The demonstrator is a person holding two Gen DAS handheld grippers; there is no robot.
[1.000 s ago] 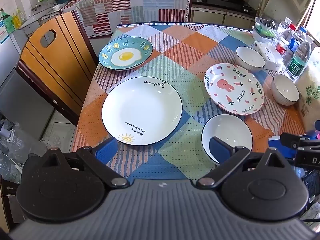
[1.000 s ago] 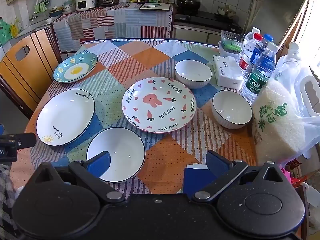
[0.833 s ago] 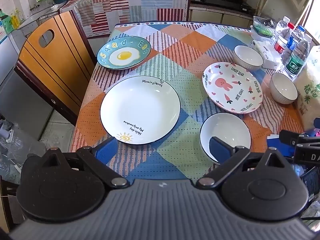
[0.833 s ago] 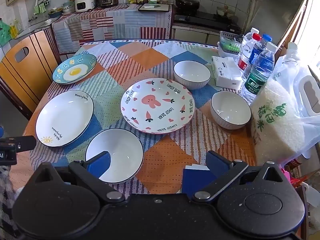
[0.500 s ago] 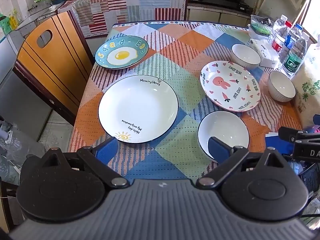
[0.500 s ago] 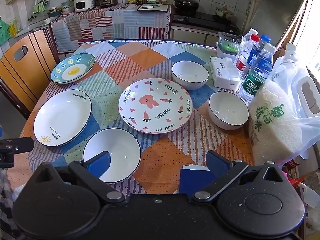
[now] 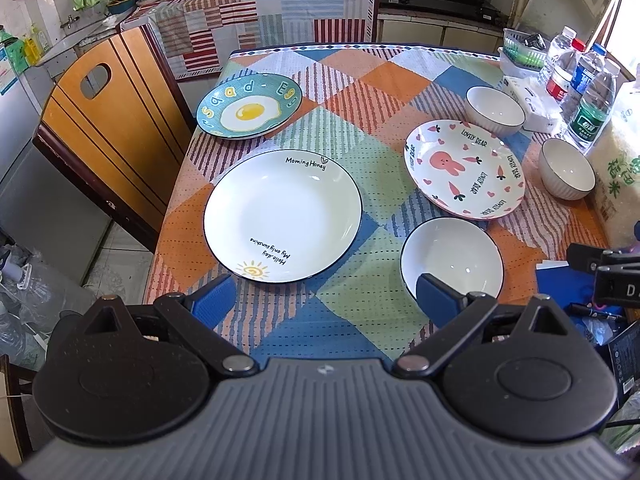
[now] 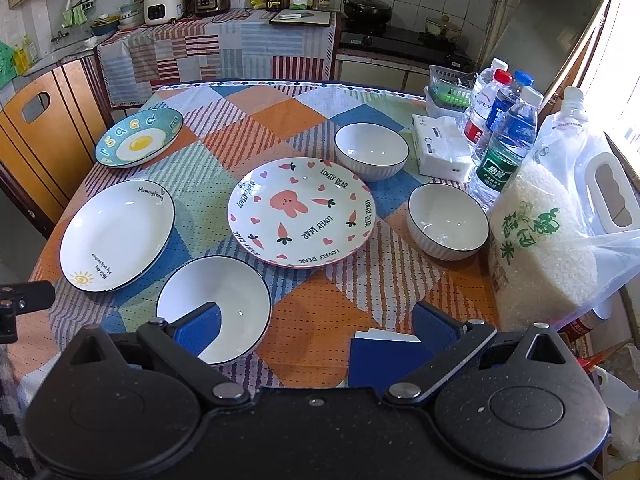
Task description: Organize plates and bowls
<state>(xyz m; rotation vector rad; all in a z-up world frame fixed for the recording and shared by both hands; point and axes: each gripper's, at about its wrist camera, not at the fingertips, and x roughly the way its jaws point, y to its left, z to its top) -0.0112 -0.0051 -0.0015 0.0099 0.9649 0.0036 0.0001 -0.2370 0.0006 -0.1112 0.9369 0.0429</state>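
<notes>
Plates (image 7: 282,216) and bowls (image 8: 447,221) look glazed, stiff, slippery and breakable, best pinched at the rim, while both hand-held grippers, left (image 7: 322,299) and right (image 8: 316,326), hang spread apart and empty over the table (image 7: 344,80).

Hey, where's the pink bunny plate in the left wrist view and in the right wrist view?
Left wrist: bunny plate sits right of centre, beyond the plain white bowl.
Right wrist: bunny plate sits at centre, past the same bowl.
Shared landmark: the egg plate at far left.
</notes>
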